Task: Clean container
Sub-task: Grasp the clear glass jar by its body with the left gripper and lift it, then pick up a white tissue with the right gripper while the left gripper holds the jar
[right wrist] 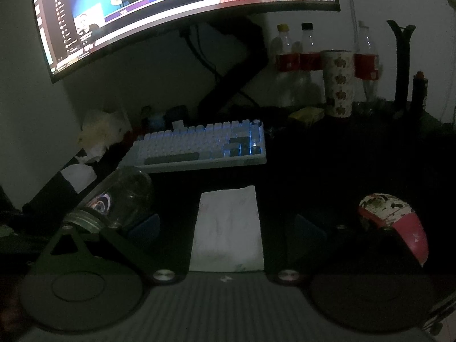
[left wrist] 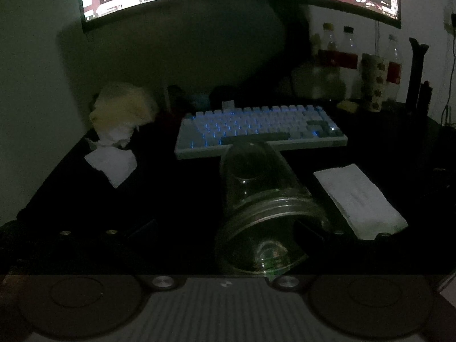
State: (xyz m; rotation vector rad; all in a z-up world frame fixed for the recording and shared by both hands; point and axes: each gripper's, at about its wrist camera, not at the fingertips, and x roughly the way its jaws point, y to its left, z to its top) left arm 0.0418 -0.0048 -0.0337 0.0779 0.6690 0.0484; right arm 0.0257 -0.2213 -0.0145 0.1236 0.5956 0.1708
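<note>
The left tongs (left wrist: 273, 245) are clamped on the threaded mouth of a clear glass jar (left wrist: 256, 188), one finger apparently inside the rim, holding the jar tilted over the dark table (left wrist: 171, 193) with its closed base pointing toward the pale backlit keyboard (left wrist: 256, 128). The right tongs (right wrist: 228, 228) stand wide apart around a folded white paper tissue (right wrist: 228, 228) lying flat on the table, not yet closed on it. The step in hand looks like fetching the wiper while the jar is presented. Next, the right tongs would need to close on the tissue, lift it, and carry it left to the jar, whose mouth the left finger partly blocks.
</note>
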